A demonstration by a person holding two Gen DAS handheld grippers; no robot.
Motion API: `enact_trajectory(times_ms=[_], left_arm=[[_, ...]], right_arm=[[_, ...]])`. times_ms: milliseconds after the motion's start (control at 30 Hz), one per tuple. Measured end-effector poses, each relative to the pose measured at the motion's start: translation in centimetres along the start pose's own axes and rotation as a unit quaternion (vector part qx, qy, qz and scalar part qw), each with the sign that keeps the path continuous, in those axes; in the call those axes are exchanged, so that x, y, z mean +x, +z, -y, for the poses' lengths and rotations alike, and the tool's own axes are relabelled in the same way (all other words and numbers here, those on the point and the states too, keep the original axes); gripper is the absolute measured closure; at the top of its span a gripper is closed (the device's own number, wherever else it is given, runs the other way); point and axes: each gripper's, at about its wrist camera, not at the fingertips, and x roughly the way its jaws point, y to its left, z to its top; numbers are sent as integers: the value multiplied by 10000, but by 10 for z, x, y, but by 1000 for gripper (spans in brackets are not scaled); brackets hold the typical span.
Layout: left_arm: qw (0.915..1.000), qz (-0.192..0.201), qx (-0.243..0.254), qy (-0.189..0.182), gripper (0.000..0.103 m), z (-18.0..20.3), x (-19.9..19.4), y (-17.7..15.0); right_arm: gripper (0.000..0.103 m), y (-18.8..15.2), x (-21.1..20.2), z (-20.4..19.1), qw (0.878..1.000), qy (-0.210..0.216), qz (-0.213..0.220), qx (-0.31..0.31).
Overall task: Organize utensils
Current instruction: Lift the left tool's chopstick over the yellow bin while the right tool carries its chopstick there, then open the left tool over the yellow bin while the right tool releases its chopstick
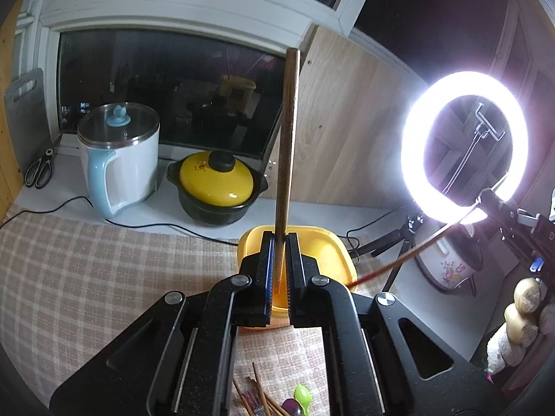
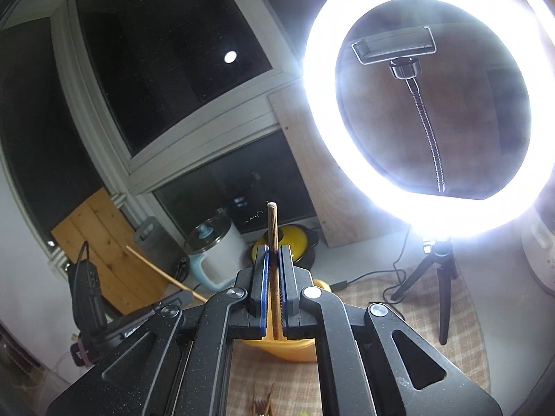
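Note:
My left gripper (image 1: 280, 239) is shut on a wooden chopstick (image 1: 288, 145) that stands upright over the yellow container (image 1: 329, 253). My right gripper (image 2: 274, 251) is shut on a second wooden chopstick (image 2: 272, 228), also held over the yellow container (image 2: 298, 350). In the left wrist view the right gripper (image 1: 517, 222) is at the far right, and its red-tipped chopstick (image 1: 409, 256) slants down towards the container. In the right wrist view the left gripper's chopstick (image 2: 163, 274) shows at the left. Several loose chopsticks (image 1: 256, 395) and a green spoon (image 1: 302, 395) lie on the checked cloth below.
A white and blue kettle (image 1: 118, 159) and a yellow-lidded black pot (image 1: 216, 187) stand by the window. Scissors (image 1: 40, 170) and a grey cutting board (image 1: 24, 111) are at the far left. A lit ring light (image 1: 464, 145) on a tripod (image 2: 433, 277) stands at the right, beside a floral pot (image 1: 451, 263).

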Motion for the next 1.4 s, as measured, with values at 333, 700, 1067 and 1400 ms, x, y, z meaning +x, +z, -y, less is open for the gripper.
enact_trajectory(times_ms=[333, 700, 1067, 1400], left_arm=[[9997, -211, -75, -12, 99, 0, 18, -8], [9981, -601, -154, -27, 99, 2, 52, -24], [9978, -657, -85, -3, 99, 2, 57, -32], [9990, -450, 35, 65, 78, 4, 39, -30]], right_arm=[[99, -23, 46, 14, 9984, -191, -537, 25], [99, -59, 85, 24, 9918, -201, -1250, 199], [99, -67, 89, 26, 9890, -220, -1457, 165], [50, -65, 76, 32, 9914, -336, -1253, 185]])
